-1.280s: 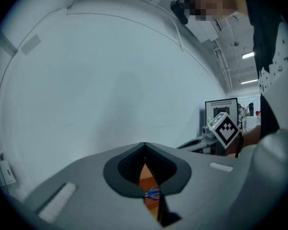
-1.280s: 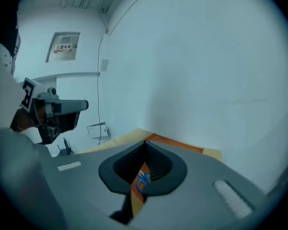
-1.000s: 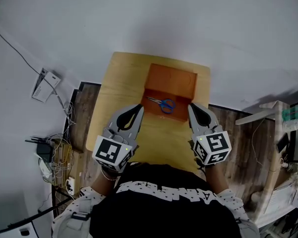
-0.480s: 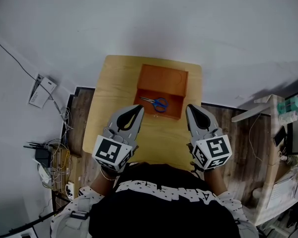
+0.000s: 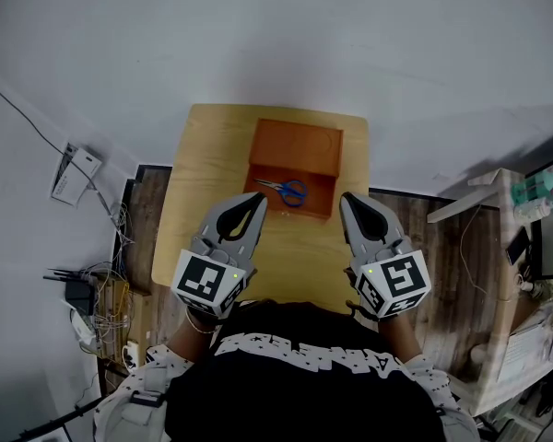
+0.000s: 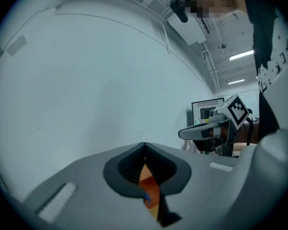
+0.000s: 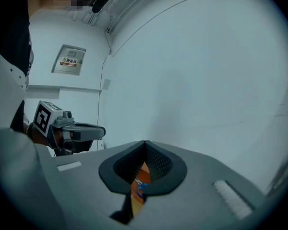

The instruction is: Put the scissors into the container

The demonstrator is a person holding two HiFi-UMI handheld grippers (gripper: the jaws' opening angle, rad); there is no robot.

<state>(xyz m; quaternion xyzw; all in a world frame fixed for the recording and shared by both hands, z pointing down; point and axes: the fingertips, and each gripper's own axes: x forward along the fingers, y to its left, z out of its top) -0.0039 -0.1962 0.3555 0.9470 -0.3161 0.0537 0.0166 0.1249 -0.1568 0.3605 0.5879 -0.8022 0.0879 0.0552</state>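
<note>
The scissors (image 5: 284, 189), with blue handles, lie inside the orange container (image 5: 295, 144), close to its near wall, and the container stands at the far end of the wooden table (image 5: 198, 201). The left gripper (image 5: 257, 196) and the right gripper (image 5: 345, 197) hover over the table's near half, one on each side just short of the container, well apart from each other and touching nothing. Each gripper's own view shows its jaws clenched tip to tip with nothing caught between them, and a sliver of the container shows through the gap behind the tips.
</note>
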